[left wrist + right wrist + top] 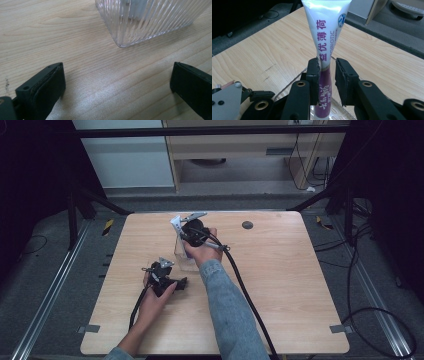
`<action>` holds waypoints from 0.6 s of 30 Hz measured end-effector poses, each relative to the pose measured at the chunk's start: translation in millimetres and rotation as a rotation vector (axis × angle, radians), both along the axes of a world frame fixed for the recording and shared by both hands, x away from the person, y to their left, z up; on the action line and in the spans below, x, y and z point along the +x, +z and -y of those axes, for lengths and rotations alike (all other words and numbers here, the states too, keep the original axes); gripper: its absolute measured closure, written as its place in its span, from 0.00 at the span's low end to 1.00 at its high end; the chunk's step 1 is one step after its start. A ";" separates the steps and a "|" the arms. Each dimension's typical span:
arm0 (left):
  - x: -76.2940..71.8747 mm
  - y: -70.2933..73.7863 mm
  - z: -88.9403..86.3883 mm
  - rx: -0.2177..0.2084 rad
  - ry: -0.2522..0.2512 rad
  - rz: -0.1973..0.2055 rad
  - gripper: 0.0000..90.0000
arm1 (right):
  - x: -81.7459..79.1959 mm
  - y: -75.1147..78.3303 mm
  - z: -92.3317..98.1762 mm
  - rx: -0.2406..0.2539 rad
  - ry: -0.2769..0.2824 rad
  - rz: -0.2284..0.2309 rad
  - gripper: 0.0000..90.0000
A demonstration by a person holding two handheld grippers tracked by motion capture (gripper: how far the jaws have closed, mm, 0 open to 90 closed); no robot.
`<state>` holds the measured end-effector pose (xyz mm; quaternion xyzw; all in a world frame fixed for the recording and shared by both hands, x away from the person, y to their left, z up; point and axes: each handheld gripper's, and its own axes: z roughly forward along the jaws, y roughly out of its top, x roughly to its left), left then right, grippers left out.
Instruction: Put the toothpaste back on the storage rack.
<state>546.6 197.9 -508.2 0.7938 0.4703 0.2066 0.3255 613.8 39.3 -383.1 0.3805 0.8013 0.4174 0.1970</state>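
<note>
Nearest the camera, at the left, my left claw point(176, 283) lies low on the desk point(280, 285), jaws standing wide apart with nothing between them. It sits just beside the clear ribbed container point(147, 22), on its near side; one rounded corner of that container shows ahead of the pads.

Moving right, the clear ribbed container stands upright on the desk. A toothpaste tube point(325, 37), white above and purple below, stands inside it with the flat crimped end up, leaning a little.

Further right, my right claw point(327, 77) is directly above the container, pointing down over its rim. Its jaws flank the tube's narrow middle: the left pad touches it, the right pad shows a gap. I judge the grip released, or nearly so.

Assessment: the tube is already in the container, so the placing looks done. What remains is to open fully, lift the right claw clear, and confirm the tube stays put.
</note>
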 end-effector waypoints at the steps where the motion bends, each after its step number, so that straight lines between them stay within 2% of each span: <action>1: 0.0 0.0 0.0 0.000 0.000 0.000 0.00 | -0.6 0.5 1.1 -0.003 -0.001 0.002 0.81; 18: 0.0 0.0 -0.1 0.001 -0.001 0.000 0.00 | -9.6 7.8 19.2 0.001 -0.015 0.016 0.81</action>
